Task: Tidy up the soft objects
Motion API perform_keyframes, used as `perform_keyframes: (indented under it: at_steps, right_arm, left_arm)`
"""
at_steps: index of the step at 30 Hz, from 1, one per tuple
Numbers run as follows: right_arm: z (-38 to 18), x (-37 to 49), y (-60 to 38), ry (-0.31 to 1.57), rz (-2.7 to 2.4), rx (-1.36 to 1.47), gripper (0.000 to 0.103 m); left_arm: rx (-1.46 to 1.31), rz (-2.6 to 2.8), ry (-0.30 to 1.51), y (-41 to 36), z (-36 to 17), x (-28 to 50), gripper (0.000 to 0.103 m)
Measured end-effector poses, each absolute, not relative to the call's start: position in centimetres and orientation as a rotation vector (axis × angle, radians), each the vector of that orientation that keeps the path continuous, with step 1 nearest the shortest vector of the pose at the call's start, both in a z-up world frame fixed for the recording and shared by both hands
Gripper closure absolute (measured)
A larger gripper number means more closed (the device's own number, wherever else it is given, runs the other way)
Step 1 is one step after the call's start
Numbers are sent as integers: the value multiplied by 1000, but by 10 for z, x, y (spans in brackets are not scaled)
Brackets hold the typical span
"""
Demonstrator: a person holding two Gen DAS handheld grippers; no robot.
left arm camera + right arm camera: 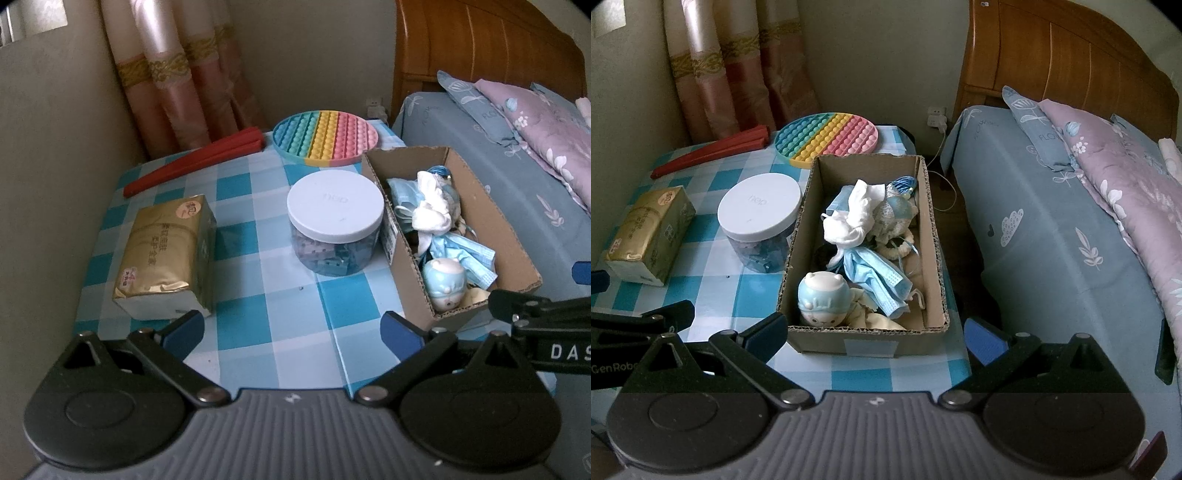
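At twelve o'clock from your right gripper [875, 334], the cardboard box [932, 236] already holds the soft things: a white cloth [855, 216], a blue face mask [882, 278] and a round blue toy [822, 299]. To its nine o'clock stands the lidded jar [759, 218], then the tissue pack [650, 236]. Both your grippers, left [293, 332] included, hang spread wide and empty. You look between picks; the tissue pack seems the likeliest next target, for a gentle squeeze.
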State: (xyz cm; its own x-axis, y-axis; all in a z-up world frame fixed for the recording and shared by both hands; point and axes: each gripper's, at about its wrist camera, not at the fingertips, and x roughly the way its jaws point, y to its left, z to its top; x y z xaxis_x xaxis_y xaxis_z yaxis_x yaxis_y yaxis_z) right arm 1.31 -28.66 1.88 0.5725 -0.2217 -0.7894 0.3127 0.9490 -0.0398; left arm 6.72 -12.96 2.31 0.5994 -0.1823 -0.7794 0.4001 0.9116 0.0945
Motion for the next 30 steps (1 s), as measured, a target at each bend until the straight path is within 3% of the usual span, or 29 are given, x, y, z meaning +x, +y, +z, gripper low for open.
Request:
perform_keyframes:
  at_steps: [30]
  right_arm:
    - [20, 12, -284, 913, -311, 107, 0]
  left_arm:
    - [258, -335, 873, -128, 22, 67, 2]
